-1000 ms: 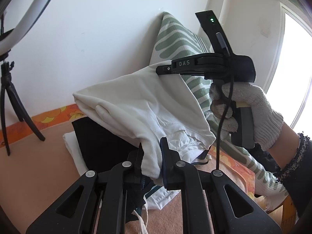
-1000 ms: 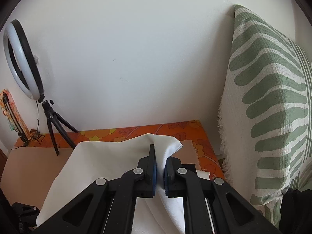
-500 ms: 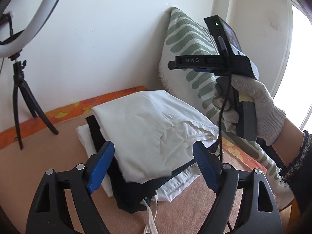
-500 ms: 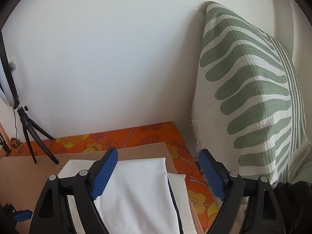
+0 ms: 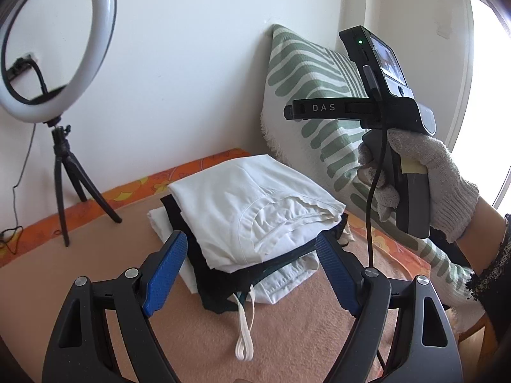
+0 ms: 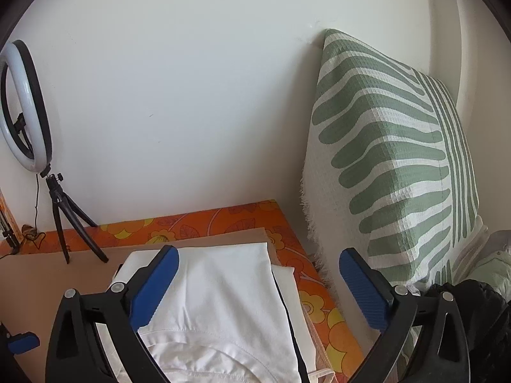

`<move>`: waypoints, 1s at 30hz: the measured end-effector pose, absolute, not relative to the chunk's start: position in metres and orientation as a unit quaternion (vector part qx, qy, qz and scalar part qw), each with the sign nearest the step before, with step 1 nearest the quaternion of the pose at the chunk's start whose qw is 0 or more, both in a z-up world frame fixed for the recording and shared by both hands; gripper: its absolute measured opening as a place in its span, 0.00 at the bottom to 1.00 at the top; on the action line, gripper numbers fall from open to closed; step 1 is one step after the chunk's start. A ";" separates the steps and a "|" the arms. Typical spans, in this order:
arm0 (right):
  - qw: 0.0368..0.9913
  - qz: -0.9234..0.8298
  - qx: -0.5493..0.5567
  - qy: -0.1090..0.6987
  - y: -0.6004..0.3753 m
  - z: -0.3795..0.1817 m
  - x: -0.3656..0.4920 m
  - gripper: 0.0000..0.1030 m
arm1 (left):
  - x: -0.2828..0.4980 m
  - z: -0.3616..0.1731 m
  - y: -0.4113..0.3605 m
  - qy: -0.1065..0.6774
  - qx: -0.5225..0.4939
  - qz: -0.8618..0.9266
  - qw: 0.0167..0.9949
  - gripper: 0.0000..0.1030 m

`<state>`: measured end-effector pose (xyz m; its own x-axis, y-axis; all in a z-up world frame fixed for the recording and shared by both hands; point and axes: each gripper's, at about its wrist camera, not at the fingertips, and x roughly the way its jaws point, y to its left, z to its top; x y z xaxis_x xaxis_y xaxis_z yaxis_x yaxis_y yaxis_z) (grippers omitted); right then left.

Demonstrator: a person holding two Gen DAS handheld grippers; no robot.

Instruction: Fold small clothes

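Between the spread blue pads of the left gripper [image 5: 249, 271], and a little beyond them, lay a folded white garment [image 5: 255, 204] on top of a small stack: a black garment [image 5: 210, 274] under it and another white piece [image 5: 287, 274] at the bottom, all resting on a tan blanket [image 5: 95, 255]. Nothing was pinched; the left jaws stood wide apart and clear of the cloth, with a white drawstring loop [image 5: 244, 335] trailing out of the stack toward them. Off to the right of those jaws, a gloved hand [image 5: 428, 178] held the right gripper [image 6: 258, 284] raised above the stack. Seen from its own camera, its jaws were opening, the white garment lying below and between its pads untouched. Beyond the stack ran an orange flowered sheet [image 6: 223, 220] along the wall. A green-and-white patterned cushion [image 6: 392, 159] leaned to the right of both jaws, and a ring light [image 5: 54, 44] on a small tripod [image 5: 70, 178] stood to their left.
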<state>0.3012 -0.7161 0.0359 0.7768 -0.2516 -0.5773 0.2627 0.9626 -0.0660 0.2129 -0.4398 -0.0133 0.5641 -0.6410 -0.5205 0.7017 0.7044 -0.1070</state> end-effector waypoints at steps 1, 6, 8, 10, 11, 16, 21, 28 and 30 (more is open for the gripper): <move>0.943 -0.137 0.009 0.303 -0.713 0.039 0.297 1.00 | 0.208 -0.008 -0.434 0.268 0.053 -0.380 0.884 0.80; 0.946 -0.145 0.016 0.288 -0.686 0.059 0.265 1.00 | 0.187 0.011 -0.406 0.256 0.046 -0.375 0.890 0.81; 0.947 -0.146 0.021 0.286 -0.674 0.065 0.251 1.00 | 0.176 0.018 -0.390 0.250 0.043 -0.372 0.893 0.81; 0.948 -0.142 0.028 0.284 -0.660 0.069 0.236 1.00 | 0.168 0.023 -0.377 0.247 0.042 -0.369 0.895 0.81; 0.948 -0.143 0.031 0.282 -0.653 0.071 0.227 1.00 | 0.162 0.025 -0.368 0.246 0.040 -0.367 0.896 0.81; 0.953 -0.130 0.039 0.272 -0.613 0.075 0.185 1.00 | 0.136 0.031 -0.329 0.239 0.043 -0.356 0.903 0.81; 0.956 -0.113 0.034 0.267 -0.571 0.067 0.150 1.00 | 0.110 0.032 -0.292 0.238 0.049 -0.347 0.906 0.81; 0.955 -0.113 0.020 0.275 -0.518 0.042 0.104 1.00 | 0.080 0.025 -0.246 0.231 0.062 -0.329 0.913 0.94; 0.954 -0.111 0.016 0.278 -0.504 0.037 0.095 1.00 | 0.073 0.023 -0.233 0.227 0.062 -0.323 0.917 0.96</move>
<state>0.0946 -0.5039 0.0366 0.8205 -0.2034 -0.5342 0.2214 0.9747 -0.0311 0.0729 -0.2328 0.0229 0.6888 -0.5637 -0.4559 0.6200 0.7839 -0.0324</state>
